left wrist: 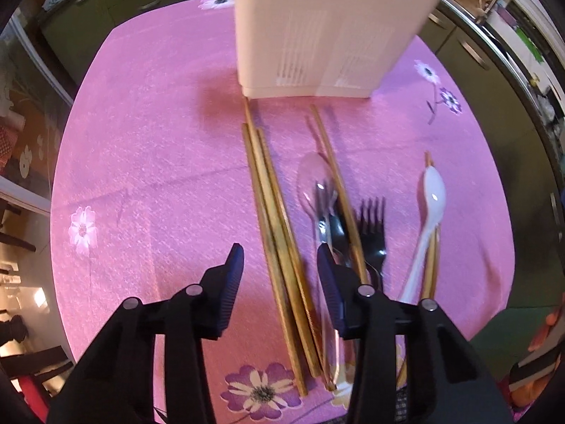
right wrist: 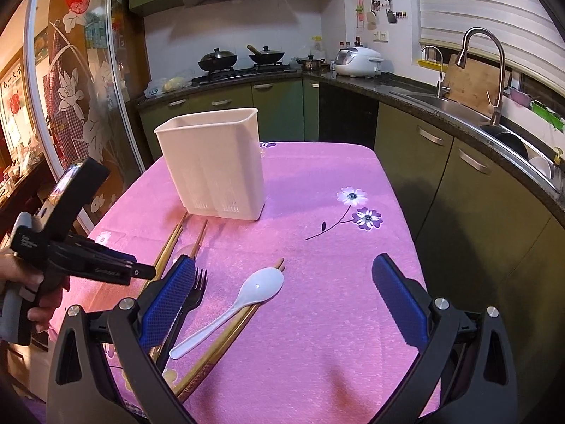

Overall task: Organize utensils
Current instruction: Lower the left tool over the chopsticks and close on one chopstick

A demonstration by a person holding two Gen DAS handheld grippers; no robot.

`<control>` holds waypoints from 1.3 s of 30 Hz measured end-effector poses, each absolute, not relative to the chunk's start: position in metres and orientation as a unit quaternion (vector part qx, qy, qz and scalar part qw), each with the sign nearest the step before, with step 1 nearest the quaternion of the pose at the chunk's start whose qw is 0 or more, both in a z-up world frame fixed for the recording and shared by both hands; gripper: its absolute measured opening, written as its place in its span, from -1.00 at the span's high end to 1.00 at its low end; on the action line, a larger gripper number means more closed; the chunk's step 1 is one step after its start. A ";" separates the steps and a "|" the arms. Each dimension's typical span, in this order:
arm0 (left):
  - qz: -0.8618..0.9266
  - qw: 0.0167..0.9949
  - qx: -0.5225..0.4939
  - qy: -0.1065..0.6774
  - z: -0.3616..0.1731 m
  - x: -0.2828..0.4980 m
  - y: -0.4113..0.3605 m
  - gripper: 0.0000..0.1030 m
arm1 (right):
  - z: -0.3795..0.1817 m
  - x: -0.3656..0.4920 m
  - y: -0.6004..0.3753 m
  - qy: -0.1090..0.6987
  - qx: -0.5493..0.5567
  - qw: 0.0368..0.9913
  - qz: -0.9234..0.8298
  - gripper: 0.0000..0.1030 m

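pink tablecloth (right wrist: 317, 247) under a white utensil holder (right wrist: 212, 162). nearer than the holder, left gripper (left wrist: 280, 265) tilts steeply down, jaws spread astride wooden chopsticks (left wrist: 272, 212), not touching; right gripper (right wrist: 282, 293), jaws wide and empty, hovers over a white spoon (right wrist: 243, 300).

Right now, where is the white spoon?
In the right wrist view the white spoon lies on the pink tablecloth, resting across a pair of chopsticks. The black fork is just to its left, and the white bin stands farther back.

Home kitchen: gas stove (right wrist: 243, 70) with woks, sink (right wrist: 448, 104), rice cooker (right wrist: 358, 60), green cabinets (right wrist: 275, 109).
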State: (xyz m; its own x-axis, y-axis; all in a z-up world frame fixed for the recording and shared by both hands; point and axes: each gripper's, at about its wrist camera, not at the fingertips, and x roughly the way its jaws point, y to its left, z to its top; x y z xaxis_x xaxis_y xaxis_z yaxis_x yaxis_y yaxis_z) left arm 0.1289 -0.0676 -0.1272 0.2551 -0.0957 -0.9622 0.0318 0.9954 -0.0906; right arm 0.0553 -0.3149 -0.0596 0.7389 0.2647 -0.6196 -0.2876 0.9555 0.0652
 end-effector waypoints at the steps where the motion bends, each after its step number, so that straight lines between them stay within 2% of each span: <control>1: -0.035 0.790 -0.028 0.611 -0.129 0.131 -0.065 0.30 | -0.060 0.056 -0.314 0.330 -0.018 0.932 0.149 -0.92; 4: -0.029 0.779 -0.034 0.625 -0.139 0.138 -0.061 0.53 | -0.061 0.056 -0.312 0.329 -0.020 0.932 0.151 -0.92; 24: -0.015 0.778 -0.024 0.628 -0.145 0.148 -0.063 0.52 | -0.061 0.059 -0.305 0.330 -0.027 0.930 0.158 -0.92; 29: 0.008 0.772 -0.029 0.635 -0.150 0.148 -0.055 0.58 | -0.062 0.064 -0.293 0.335 -0.043 0.927 0.165 -0.92; 39: -0.010 0.781 -0.052 0.622 -0.132 0.154 -0.065 0.62 | -0.063 0.066 -0.281 0.334 -0.050 0.925 0.175 -0.92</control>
State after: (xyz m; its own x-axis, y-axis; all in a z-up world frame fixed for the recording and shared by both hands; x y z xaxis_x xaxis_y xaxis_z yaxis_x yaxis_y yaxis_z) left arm 0.1545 -0.0650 -0.1315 0.2250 -0.0806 -0.9710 -0.0491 0.9944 -0.0939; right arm 0.0657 -0.2814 -0.0626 0.7156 0.2904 -0.6352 -0.3578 0.9335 0.0237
